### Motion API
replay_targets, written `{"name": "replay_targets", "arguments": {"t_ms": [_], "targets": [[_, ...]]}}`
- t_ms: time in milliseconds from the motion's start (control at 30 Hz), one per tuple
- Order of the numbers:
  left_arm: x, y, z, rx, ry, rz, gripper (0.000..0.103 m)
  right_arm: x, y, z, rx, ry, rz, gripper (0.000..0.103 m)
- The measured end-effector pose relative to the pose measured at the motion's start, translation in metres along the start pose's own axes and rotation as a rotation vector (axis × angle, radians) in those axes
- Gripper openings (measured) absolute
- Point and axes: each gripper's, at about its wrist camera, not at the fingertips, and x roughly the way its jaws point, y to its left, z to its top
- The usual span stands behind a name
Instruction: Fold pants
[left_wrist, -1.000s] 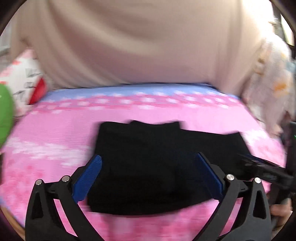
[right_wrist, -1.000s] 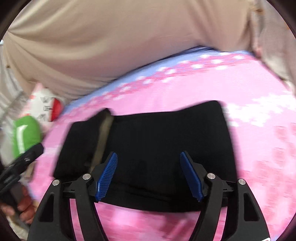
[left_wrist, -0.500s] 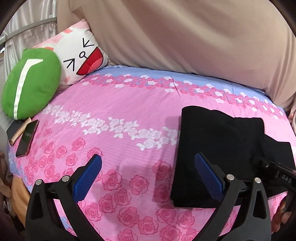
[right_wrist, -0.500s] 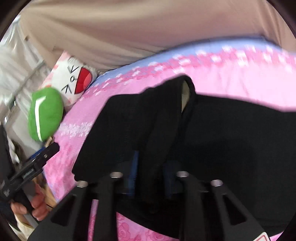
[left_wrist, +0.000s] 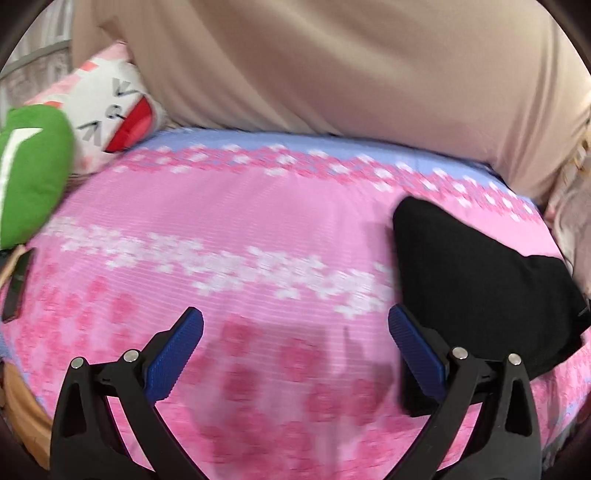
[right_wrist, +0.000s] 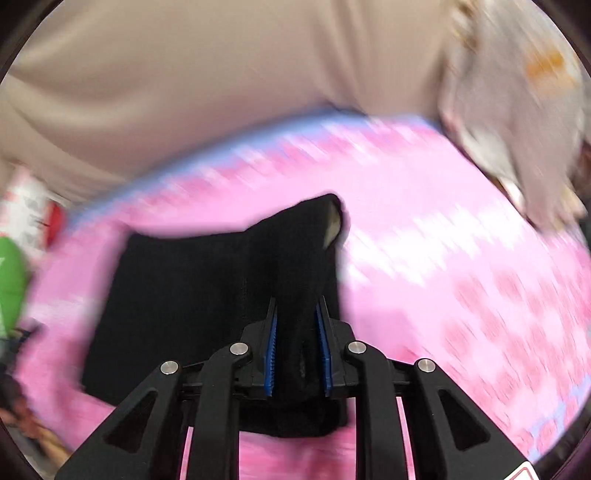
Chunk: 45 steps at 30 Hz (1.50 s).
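Pink floral bedsheet (left_wrist: 229, 221) fills the left wrist view; the left gripper (left_wrist: 295, 328) hangs spread wide over bare sheet, black pants (left_wrist: 480, 288) folded off to its right. Right wrist view: right gripper (right_wrist: 297, 328), jaws just eased slightly, pinches a raised fold. That bunched handful may slip and undo the fold.

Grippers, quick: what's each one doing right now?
Left gripper: open, nothing between its jaws.
Right gripper: shut on a bunched fold of the black fabric pants.
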Motion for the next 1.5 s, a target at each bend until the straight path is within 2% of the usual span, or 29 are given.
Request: {"name": "replay_targets", "arguments": {"t_ms": [67,133,200,267,333,400,533,567,600,633,667,700,733,767,833,900,967,1000,1033,1067,1100,1133,1200,1267,1333,1367,1400,1467,1500], "targets": [[0.009,-0.018,0.000,0.008,0.035,-0.040,0.098,0.008,-0.010,-0.009,0.037,-0.018,0.051,0.029],[0.014,-0.032,0.001,0.012,0.068,-0.086,0.098,-0.001,-0.013,-0.007,0.055,-0.032,0.061,0.041],[0.017,-0.039,0.002,0.000,0.094,-0.133,0.098,-0.014,-0.020,-0.005,0.066,-0.072,0.051,0.065],[0.025,-0.045,0.002,-0.028,0.134,-0.204,0.098,-0.019,-0.028,-0.005,0.089,-0.080,0.063,0.074],[0.038,-0.052,0.001,-0.058,0.202,-0.299,0.098,-0.015,-0.040,-0.009,0.127,-0.058,0.116,0.074],[0.049,-0.058,-0.001,-0.079,0.238,-0.338,0.098,-0.003,-0.047,-0.015,0.177,-0.007,0.178,0.074],[0.079,-0.075,-0.007,-0.065,0.296,-0.368,0.098,0.018,-0.049,-0.026,0.223,0.052,0.249,0.074],[0.084,-0.077,-0.009,-0.065,0.298,-0.379,0.095,0.024,-0.049,-0.027,0.244,0.062,0.278,0.074],[0.082,-0.078,-0.007,-0.053,0.263,-0.380,0.084,0.028,-0.048,-0.028,0.260,0.069,0.305,0.073],[0.083,-0.079,-0.006,-0.043,0.264,-0.428,0.062,0.030,-0.045,-0.028,0.264,0.064,0.321,0.069],[0.082,-0.076,-0.004,-0.057,0.268,-0.445,0.050,0.032,-0.039,-0.027,0.254,0.058,0.341,0.057],[0.080,-0.072,-0.002,-0.074,0.262,-0.464,0.043,0.031,-0.031,-0.025,0.230,0.054,0.318,0.049],[0.074,-0.066,0.002,-0.070,0.246,-0.474,0.027,0.028,-0.025,-0.023,0.207,0.044,0.305,0.044],[0.065,-0.060,0.006,-0.071,0.220,-0.478,0.020,0.021,-0.016,-0.020,0.182,0.030,0.304,0.038],[0.047,-0.042,0.015,-0.077,0.192,-0.512,0.019,0.004,0.002,-0.014,0.135,0.000,0.327,0.035],[0.029,-0.022,0.016,-0.072,0.180,-0.492,0.019,-0.010,0.017,-0.012,0.094,-0.014,0.356,0.034],[0.019,-0.006,0.008,-0.034,0.171,-0.421,0.023,-0.012,0.031,-0.018,0.061,0.017,0.408,0.036],[0.021,-0.001,0.006,-0.023,0.179,-0.393,0.025,-0.006,0.037,-0.024,0.045,0.042,0.413,0.042],[0.028,0.005,-0.005,-0.008,0.207,-0.343,0.031,0.005,0.043,-0.034,0.018,0.073,0.378,0.049],[0.033,0.009,-0.009,-0.004,0.221,-0.314,0.037,0.015,0.046,-0.041,-0.013,0.089,0.308,0.067],[0.036,0.014,-0.017,-0.010,0.219,-0.262,0.039,0.021,0.045,-0.049,-0.020,0.094,0.256,0.071],[0.033,0.017,-0.018,-0.015,0.202,-0.246,0.048,0.020,0.040,-0.052,0.024,0.091,0.282,0.071],[0.019,0.021,-0.014,-0.006,0.148,-0.189,0.056,0.009,0.029,-0.047,0.104,0.082,0.292,0.071],[0.001,0.017,-0.006,0.028,0.053,-0.115,0.071,-0.009,0.031,-0.032,0.077,0.011,0.263,0.071],[-0.011,0.008,-0.001,0.069,-0.009,-0.087,0.081,-0.012,0.039,-0.021,0.026,-0.009,0.228,0.071],[-0.014,-0.003,0.004,0.095,-0.039,-0.093,0.085,-0.008,0.044,-0.016,-0.001,-0.006,0.203,0.070],[-0.017,-0.007,0.004,0.106,-0.045,-0.107,0.087,-0.004,0.049,-0.013,-0.024,0.004,0.191,0.058],[-0.022,-0.025,0.000,0.151,-0.040,-0.167,0.092,0.006,0.061,-0.010,-0.069,0.037,0.189,0.026],[-0.026,-0.028,-0.005,0.167,-0.038,-0.187,0.093,0.010,0.068,-0.010,-0.084,0.051,0.189,0.025]]}}
